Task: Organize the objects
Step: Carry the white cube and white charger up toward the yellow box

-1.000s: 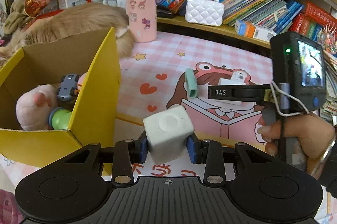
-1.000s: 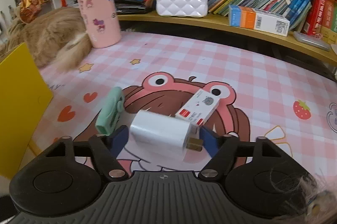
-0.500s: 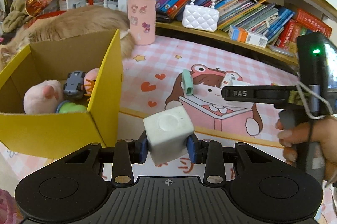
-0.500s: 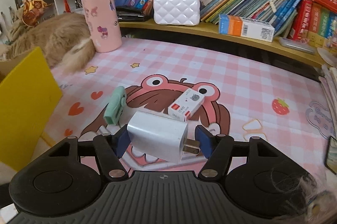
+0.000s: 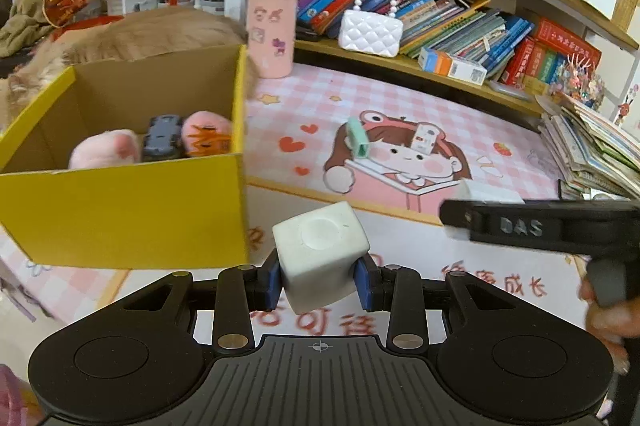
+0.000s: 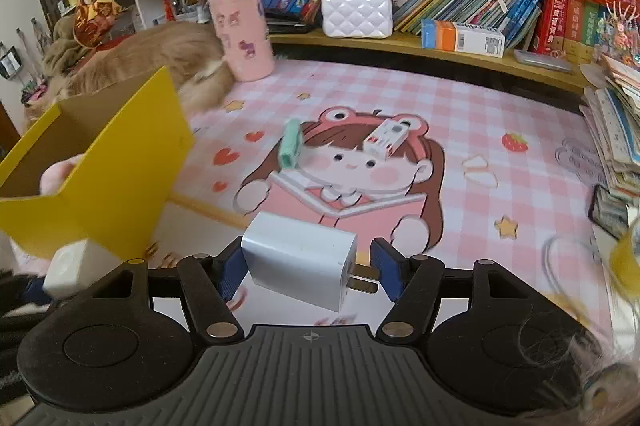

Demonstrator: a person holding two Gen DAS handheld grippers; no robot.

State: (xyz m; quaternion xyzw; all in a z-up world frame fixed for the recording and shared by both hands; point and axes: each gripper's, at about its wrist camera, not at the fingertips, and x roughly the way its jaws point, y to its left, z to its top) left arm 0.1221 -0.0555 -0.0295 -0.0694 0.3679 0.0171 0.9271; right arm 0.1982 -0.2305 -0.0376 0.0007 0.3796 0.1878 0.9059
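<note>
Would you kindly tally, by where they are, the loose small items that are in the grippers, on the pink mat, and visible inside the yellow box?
In grippers: 2 (white cube, white charger)
On the mat: 2 (mint green item, small white-and-red box)
Visible inside the yellow box: 3 (pink plush, grey toy car, pink-and-orange toy)
Total: 7

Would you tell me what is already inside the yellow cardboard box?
In the yellow cardboard box lie a pink plush toy, a grey toy car and a pink toy with orange markings. The near wall hides the box floor and anything lower down.
</note>
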